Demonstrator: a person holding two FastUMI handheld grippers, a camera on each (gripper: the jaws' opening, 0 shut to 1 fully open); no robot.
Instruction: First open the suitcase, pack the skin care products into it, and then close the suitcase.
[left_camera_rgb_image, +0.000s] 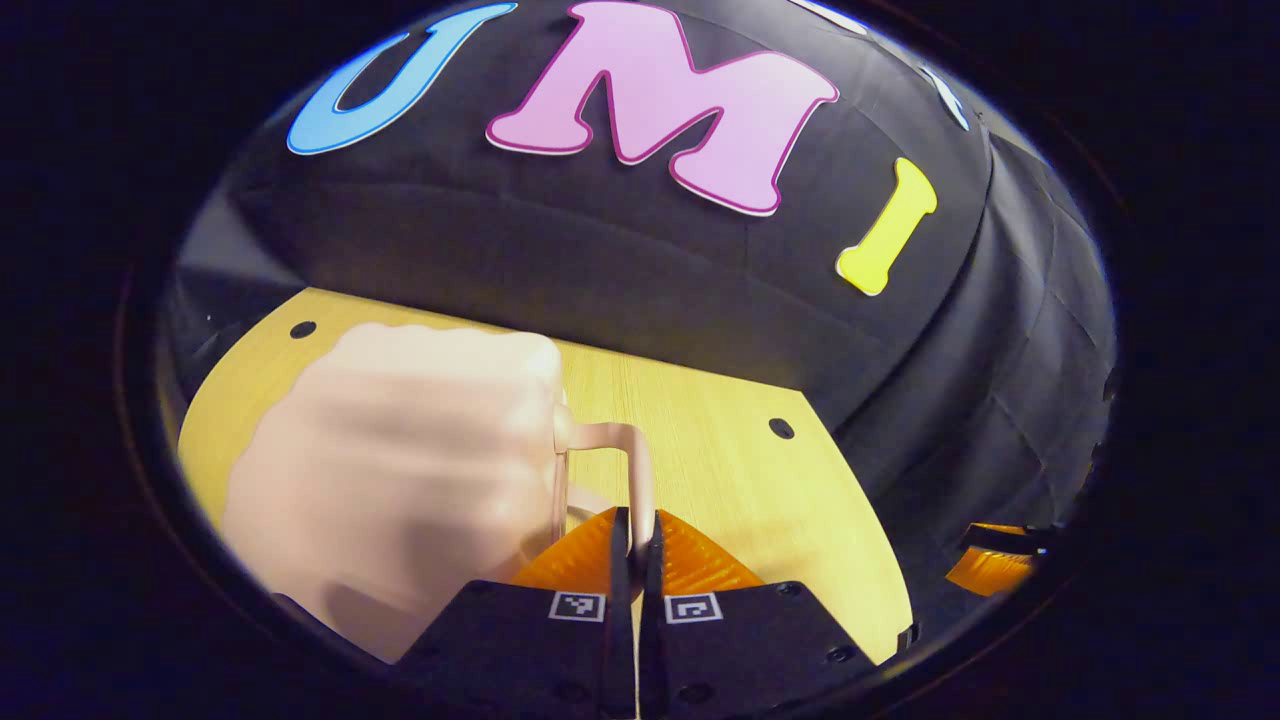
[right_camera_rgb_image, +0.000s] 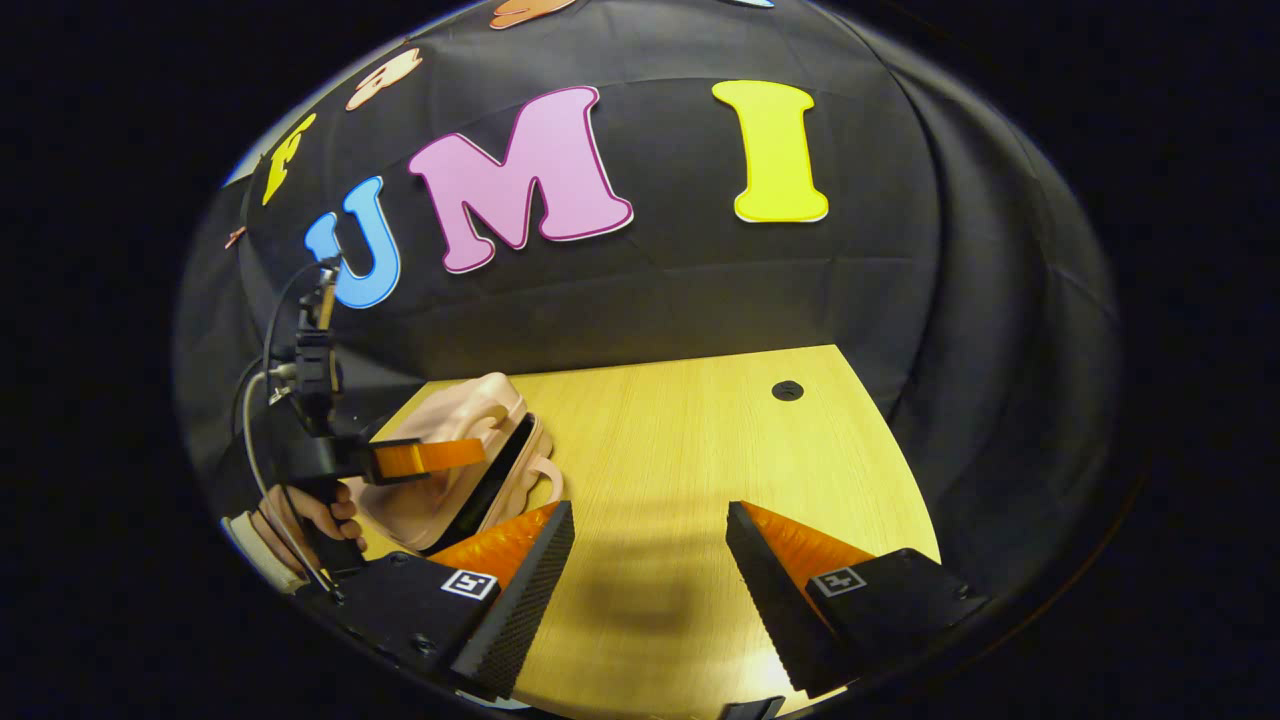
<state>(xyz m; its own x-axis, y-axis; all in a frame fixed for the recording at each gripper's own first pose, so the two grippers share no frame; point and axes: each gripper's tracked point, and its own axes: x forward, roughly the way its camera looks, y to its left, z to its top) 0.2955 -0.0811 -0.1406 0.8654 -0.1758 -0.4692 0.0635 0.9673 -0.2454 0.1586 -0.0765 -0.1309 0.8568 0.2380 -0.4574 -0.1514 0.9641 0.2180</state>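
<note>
Fingers of left gripper (left_camera_rgb_image: 636, 545) pinch the suitcase (left_camera_rgb_image: 400, 480) handle (left_camera_rgb_image: 640, 470).

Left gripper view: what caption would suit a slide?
Left claw pinched shut on the pink suitcase handle over a wooden table.

Small pale pink hard-shell suitcase (right_camera_rgb_image: 455, 460) sits on the left side of the wooden table, lid tilted up a bit so a dark gap shows along the edge. Its pink loop handle (left_camera_rgb_image: 630, 470) sticks out on the right side, toward the table's middle.
</note>
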